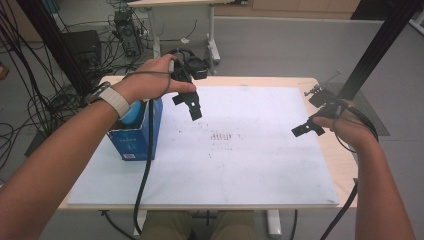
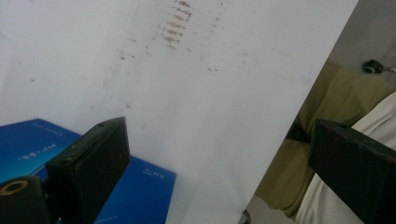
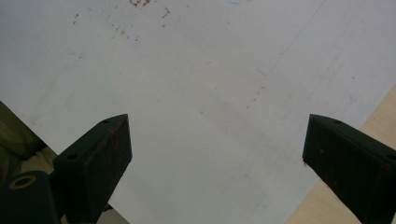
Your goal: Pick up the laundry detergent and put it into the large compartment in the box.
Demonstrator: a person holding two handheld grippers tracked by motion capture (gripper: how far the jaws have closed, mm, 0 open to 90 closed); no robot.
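While upright, blue box (image 1: 131, 136) stands open.

A grey floor (image 1: 280, 45) is lying beyond the desk (image 1: 345, 165), black cables (image 1: 30, 95) are sprawling at left, and a second table's white leg (image 1: 213, 35) is standing behind.

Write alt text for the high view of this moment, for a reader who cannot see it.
A person holds a black gripper in each hand above a white board on a table, the left gripper beside an open blue box at the board's left edge, the right gripper near its right edge. Brown marks stain the board's middle.
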